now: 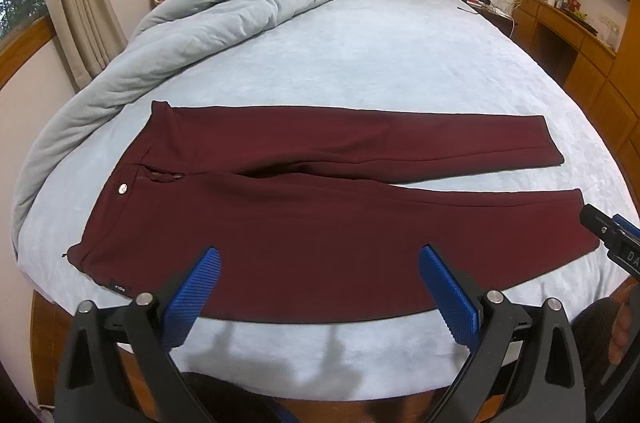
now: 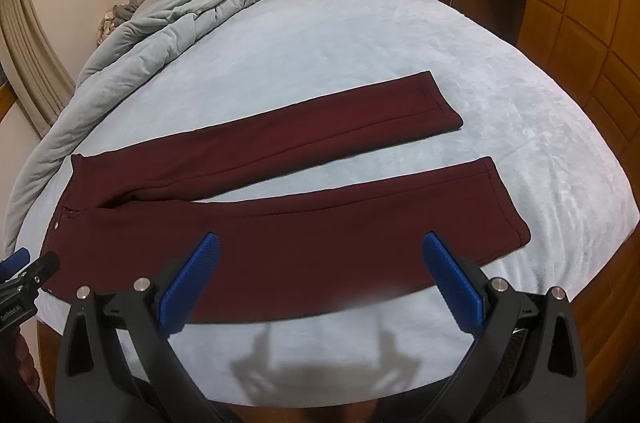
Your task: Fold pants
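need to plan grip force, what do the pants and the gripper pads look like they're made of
Pants: thick matte maroon fabric, probably a heavy knit; it lies smooth with soft edges. Left gripper pads: blue, ribbed, likely rubber or plastic, judging by the fine grooves.

Two handheld grippers, the left gripper (image 1: 320,263) and the right gripper (image 2: 320,251), hover side by side above the bed's (image 1: 360,63) near edge, blue-padded jaws spread wide, gripping nothing.
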Motion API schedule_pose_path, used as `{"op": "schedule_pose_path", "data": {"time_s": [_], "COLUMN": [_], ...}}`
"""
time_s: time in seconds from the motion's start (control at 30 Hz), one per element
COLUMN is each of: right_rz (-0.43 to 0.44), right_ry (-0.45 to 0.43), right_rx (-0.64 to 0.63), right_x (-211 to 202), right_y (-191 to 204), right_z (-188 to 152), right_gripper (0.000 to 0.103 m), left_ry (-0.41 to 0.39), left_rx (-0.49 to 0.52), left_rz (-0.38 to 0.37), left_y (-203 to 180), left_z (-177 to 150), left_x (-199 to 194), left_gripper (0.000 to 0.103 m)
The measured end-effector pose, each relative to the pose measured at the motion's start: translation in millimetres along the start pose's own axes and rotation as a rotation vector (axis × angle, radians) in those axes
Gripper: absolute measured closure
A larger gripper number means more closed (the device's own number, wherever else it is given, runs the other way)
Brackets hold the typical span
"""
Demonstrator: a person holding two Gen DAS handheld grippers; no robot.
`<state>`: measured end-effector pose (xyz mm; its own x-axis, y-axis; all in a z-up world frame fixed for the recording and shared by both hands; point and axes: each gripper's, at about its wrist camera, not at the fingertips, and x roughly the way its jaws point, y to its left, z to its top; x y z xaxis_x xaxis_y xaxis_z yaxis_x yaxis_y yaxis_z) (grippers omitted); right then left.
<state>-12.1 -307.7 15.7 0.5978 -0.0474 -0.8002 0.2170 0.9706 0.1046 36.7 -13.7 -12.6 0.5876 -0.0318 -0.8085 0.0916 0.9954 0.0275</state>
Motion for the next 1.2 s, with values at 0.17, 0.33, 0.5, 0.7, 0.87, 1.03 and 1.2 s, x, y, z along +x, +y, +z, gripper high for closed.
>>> {"op": "schedule_pose_path", "data": {"time_s": [0.17,0.33,0.5,0.7,0.87,1.03,1.2], "right_rz": [0.007,0.015,0.017,0.023,0.025,0.038,0.051], "right_ry": [-0.005,-0.015,-0.017,-0.016,-0.016,-0.017,-0.026], "right_rx": [-0.002,-0.004,-0.006,-0.003,-0.003,-0.004,0.006], "right_x": [0.1,-2.7,-3.0,-2.8,-2.4,0.8,4.9], "right_y": [0.5,0.6,0.9,1.1,1.0,1.4,-2.8], "right_z": [-1.1,-0.8,-0.3,0.0,0.5,0.2,-0.1], "right_gripper": [0.003,0.003,0.003,0.003,0.003,0.003,0.003], "left_ry": [-0.001,-0.003,-0.005,-0.006,-0.007,-0.006,-0.002], "left_rx": [0.000,-0.002,0.001,0.004,0.006,0.007,0.014], "left_rz": [-0.002,-0.001,0.002,0.003,0.002,0.001,0.006], "left_y": [0.4,1.6,0.9,0.0,-2.5,-3.5,-7.0], "left_z": [0.4,2.6,3.5,5.5,6.9,7.2,8.1], "left_x": [0.1,-0.6,-0.7,-0.7,-1.0,0.2,3.2], "left_gripper": [0.004,0.004,0.004,0.004,0.004,0.004,0.004]}}
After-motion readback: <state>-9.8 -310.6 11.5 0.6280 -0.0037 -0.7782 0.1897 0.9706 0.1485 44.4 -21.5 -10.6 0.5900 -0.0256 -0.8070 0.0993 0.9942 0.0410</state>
